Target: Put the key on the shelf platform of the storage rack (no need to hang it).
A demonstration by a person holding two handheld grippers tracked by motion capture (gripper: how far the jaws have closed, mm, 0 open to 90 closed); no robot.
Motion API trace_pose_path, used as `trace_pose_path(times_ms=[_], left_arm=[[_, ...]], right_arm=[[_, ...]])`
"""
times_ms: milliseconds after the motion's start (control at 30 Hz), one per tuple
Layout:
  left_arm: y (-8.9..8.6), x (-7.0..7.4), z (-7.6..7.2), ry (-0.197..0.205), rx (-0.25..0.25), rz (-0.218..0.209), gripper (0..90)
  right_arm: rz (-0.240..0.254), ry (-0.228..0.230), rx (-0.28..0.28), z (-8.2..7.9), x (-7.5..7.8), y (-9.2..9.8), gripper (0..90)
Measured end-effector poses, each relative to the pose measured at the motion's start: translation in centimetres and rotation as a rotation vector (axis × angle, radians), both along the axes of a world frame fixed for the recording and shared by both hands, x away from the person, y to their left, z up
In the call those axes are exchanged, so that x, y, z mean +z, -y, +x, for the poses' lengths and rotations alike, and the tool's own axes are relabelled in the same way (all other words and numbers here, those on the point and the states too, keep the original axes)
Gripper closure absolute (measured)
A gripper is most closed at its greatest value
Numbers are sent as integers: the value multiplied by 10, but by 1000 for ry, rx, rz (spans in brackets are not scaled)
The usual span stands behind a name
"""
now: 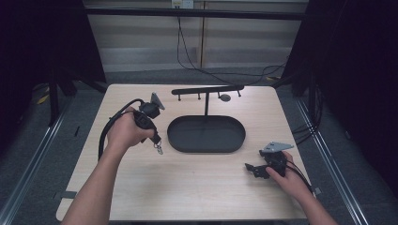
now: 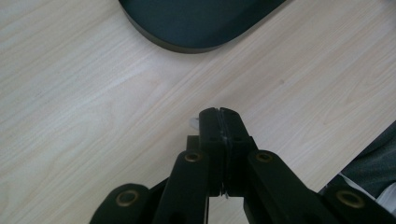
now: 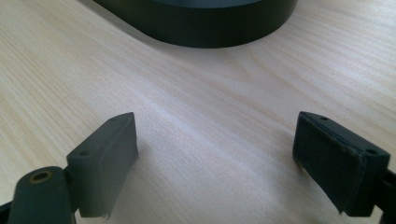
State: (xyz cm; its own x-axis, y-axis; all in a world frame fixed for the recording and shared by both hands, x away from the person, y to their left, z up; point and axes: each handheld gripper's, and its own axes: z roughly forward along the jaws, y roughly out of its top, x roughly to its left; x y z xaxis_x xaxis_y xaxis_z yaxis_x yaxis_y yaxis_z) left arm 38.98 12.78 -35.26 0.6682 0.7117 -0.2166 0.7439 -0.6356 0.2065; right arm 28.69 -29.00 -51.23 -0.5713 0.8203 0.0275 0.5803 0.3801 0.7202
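A black oval tray lies mid-table, with a thin post rising to a black crossbar that carries small pegs. A small dark piece hangs from one peg. My left gripper is held just left of the tray, pointing down, and a small metal piece dangles at its tip. In the left gripper view the left gripper has its jaws pressed together, and a pale bit peeks out beside them. My right gripper rests low on the table right of the tray. Nothing lies between the wide-open pads of the right gripper.
The light wooden table has bare room in front of the tray and along both sides. Cables hang behind the far edge. Dark curtains and metal floor rails flank the table. Each gripper trails a cable.
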Motion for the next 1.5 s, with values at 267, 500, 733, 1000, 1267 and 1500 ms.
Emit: trace_pose_path(times_ms=[267, 500, 733, 1000, 1267, 1500], left_arm=[[10, 1, 6, 16, -5, -17, 892], [18, 0, 11, 11, -13, -31, 891], [30, -1, 16, 8, -27, -30, 892], [41, -3, 20, 4, -28, -40, 891], [45, -5, 27, 14, -22, -51, 891], [52, -5, 31, 18, -23, -51, 890]], right_arm=[[0, 0, 0, 0, 0, 0, 134], [0, 0, 0, 0, 0, 0, 134], [0, 0, 0, 0, 0, 0, 134], [1, -1, 0, 0, 0, 0, 134], [1, -1, -1, 0, 0, 0, 134], [-1, -2, -2, 0, 0, 0, 134]])
